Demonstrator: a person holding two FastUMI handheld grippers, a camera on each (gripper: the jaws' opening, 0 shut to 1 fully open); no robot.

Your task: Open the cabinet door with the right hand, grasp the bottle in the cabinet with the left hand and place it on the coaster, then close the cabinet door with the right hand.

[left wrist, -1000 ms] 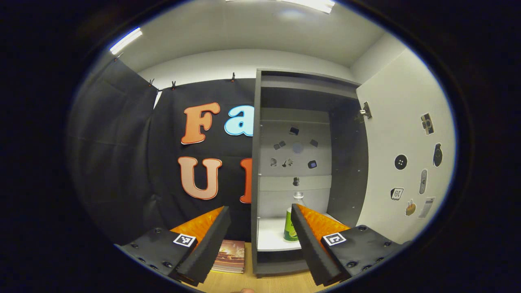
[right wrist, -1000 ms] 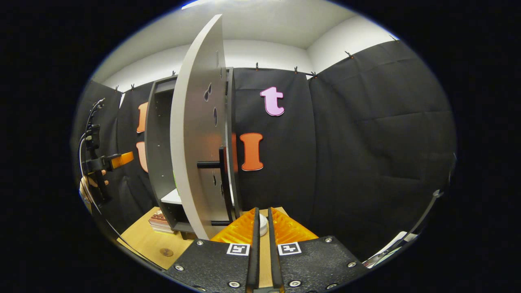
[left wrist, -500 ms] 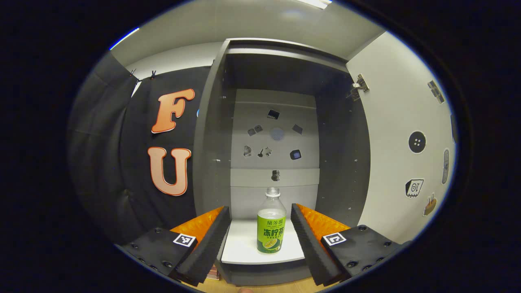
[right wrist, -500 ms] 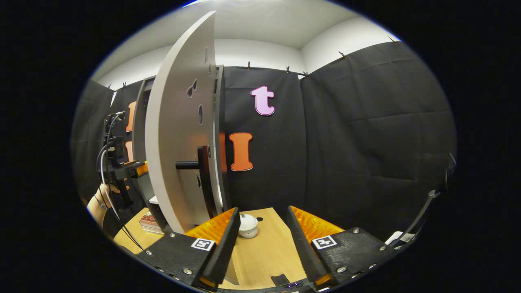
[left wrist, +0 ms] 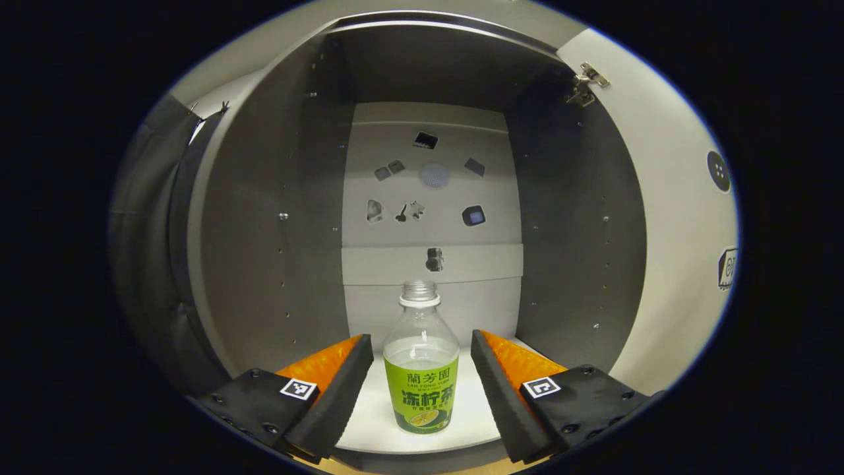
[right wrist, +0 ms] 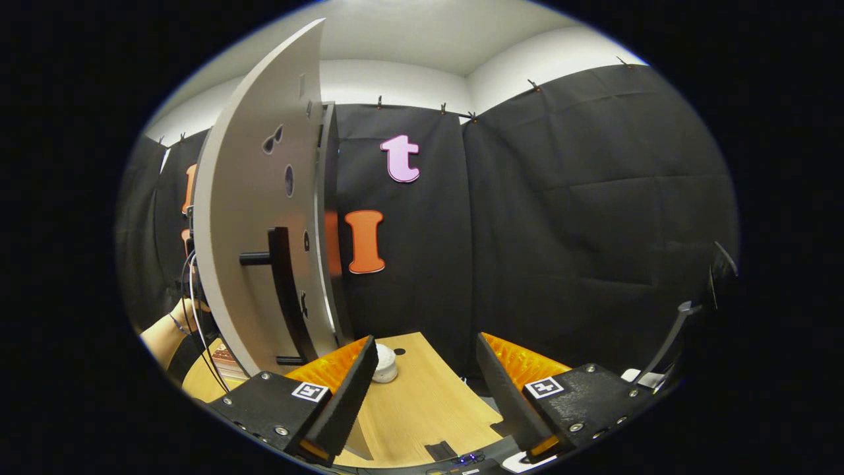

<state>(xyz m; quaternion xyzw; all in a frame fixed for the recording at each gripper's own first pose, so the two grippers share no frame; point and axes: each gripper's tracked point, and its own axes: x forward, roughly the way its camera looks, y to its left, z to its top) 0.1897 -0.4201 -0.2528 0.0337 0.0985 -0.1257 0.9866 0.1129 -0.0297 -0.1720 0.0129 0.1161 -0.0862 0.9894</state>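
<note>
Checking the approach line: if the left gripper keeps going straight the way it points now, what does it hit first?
Most likely the bottle. It stands upright on the cabinet shelf, centred between the open fingers of the left gripper. The fingers look set to pass either side of it, though depth is hard to judge.

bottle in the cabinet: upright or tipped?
Upright. The clear plastic bottle with the green label stands on its base on the white shelf, neck straight up, between the open left tool's fingers, untouched.

Black tongs (left wrist: 421, 389) bodies — screwed, square-coded markers (left wrist: 298, 388).
</note>
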